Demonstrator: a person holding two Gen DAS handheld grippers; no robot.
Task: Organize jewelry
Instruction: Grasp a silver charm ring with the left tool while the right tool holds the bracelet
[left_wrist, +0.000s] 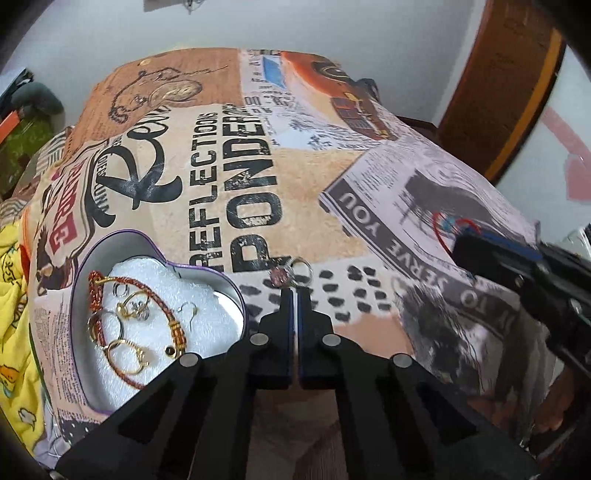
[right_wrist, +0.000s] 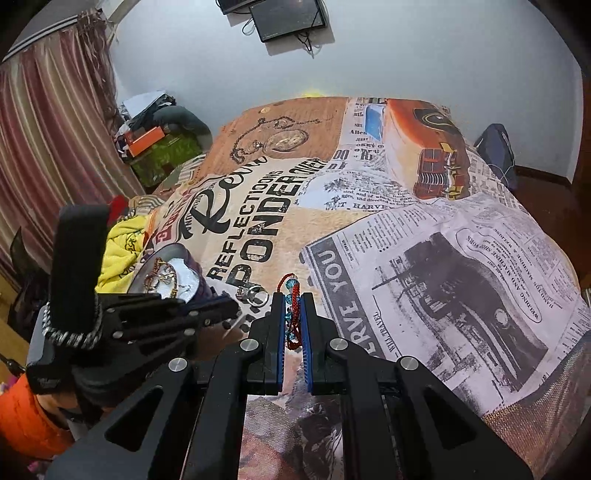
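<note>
The left gripper (left_wrist: 295, 291) pinches a silver ring (left_wrist: 295, 275) at its tips; the right gripper (right_wrist: 292, 301) clamps a red beaded bracelet (right_wrist: 291, 314) between its pads.

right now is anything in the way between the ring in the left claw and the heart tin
Nothing visible. The left claw is shut on the ring, and the open heart tin sits just to its left on the printed cloth, with only bare cloth between them.
</note>
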